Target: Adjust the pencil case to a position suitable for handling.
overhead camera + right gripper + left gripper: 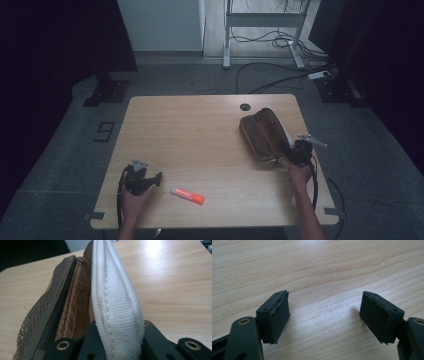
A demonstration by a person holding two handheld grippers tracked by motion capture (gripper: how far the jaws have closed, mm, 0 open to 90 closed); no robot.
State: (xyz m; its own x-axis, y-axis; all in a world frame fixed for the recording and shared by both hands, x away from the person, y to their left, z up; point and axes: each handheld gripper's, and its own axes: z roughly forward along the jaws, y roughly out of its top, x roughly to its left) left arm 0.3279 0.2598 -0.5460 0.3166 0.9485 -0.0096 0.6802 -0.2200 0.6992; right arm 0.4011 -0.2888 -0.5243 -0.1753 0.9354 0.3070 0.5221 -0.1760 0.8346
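Pouch, brown, with a mesh side panel and black zipper, is lying on the right half of the wooden table; its white canvas edge is blocking much of the right gripper view, and the pouch's far end is running out of frame at the top there. Right gripper is sitting at the pouch's near right corner, its jaws pressing in on the white edge from both sides; the jaw tips themselves are hiding behind the fabric. Left gripper is resting near the table's front left, jaws standing wide apart over bare wood in the left gripper view, its pads touching nothing. Marker, orange with a white cap, is lying just beside the left gripper; its lettering is too small to read.
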